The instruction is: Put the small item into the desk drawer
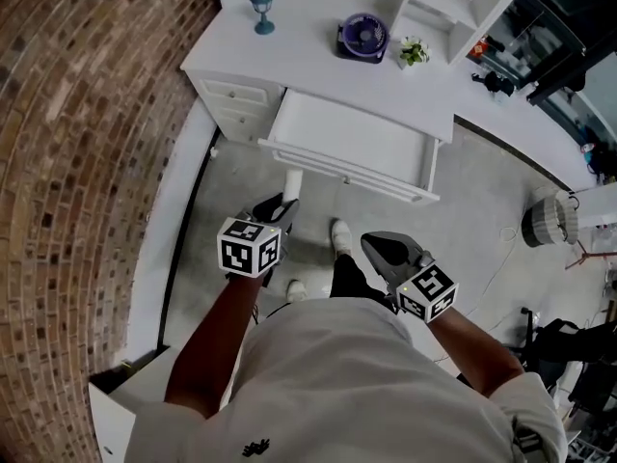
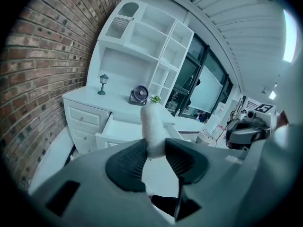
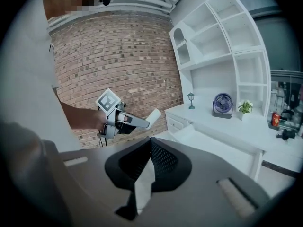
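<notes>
A small white cylinder (image 1: 292,182) sticks out ahead of my left gripper (image 1: 281,206), which is shut on it at about waist height. In the left gripper view the cylinder (image 2: 152,125) stands upright, pinched between the dark pads. The white desk's drawer (image 1: 353,144) is pulled open in front of and below me, and its inside looks bare; it also shows as the drawer (image 2: 124,129) beyond the cylinder. My right gripper (image 1: 378,245) hangs to the right, shut with nothing in it; its tips meet (image 3: 150,143). From there I see the left gripper (image 3: 124,121) with the cylinder (image 3: 154,115).
On the desk top (image 1: 308,61) stand a small lamp figurine (image 1: 261,13), a purple fan (image 1: 363,37) and a little potted plant (image 1: 414,52). White shelves (image 1: 453,8) rise behind. A brick wall (image 1: 67,162) runs along the left. A basket (image 1: 548,221) sits on the floor at the right.
</notes>
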{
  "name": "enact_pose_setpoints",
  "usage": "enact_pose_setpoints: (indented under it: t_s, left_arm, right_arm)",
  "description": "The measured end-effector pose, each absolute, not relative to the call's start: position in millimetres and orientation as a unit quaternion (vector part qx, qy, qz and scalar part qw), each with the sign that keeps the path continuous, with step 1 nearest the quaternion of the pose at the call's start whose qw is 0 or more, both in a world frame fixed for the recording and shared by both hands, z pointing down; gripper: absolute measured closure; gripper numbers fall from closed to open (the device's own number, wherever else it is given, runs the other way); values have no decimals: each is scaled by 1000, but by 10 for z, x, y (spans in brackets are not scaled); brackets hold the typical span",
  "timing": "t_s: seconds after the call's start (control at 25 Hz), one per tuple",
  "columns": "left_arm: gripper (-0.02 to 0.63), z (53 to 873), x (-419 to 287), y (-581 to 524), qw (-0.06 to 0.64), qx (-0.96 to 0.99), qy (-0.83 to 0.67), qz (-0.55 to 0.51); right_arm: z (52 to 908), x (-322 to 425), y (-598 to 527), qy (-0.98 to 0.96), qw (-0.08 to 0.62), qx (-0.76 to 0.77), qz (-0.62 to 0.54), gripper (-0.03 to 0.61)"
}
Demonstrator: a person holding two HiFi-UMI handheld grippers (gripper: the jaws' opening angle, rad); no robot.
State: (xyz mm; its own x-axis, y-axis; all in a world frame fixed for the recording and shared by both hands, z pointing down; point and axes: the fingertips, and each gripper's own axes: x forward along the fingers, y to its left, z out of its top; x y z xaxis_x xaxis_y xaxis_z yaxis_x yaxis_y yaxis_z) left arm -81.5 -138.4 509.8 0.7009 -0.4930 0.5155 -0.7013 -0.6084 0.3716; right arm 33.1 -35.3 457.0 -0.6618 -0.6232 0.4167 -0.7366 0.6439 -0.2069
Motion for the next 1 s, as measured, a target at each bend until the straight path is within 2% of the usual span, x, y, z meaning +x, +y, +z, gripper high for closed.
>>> enact_pose_setpoints:
  t_s: [0.52,1.0]
  left_arm:
    - [485,5691,-26,-2811,304,835,-387,247]
    - [486,6595,262,-3690,313,785,-418,333]
  right_arm:
    - [4668,1292,-1652,-902,157,346,205,565]
    - [4934,2067,-2225,-892,166,343,242,565]
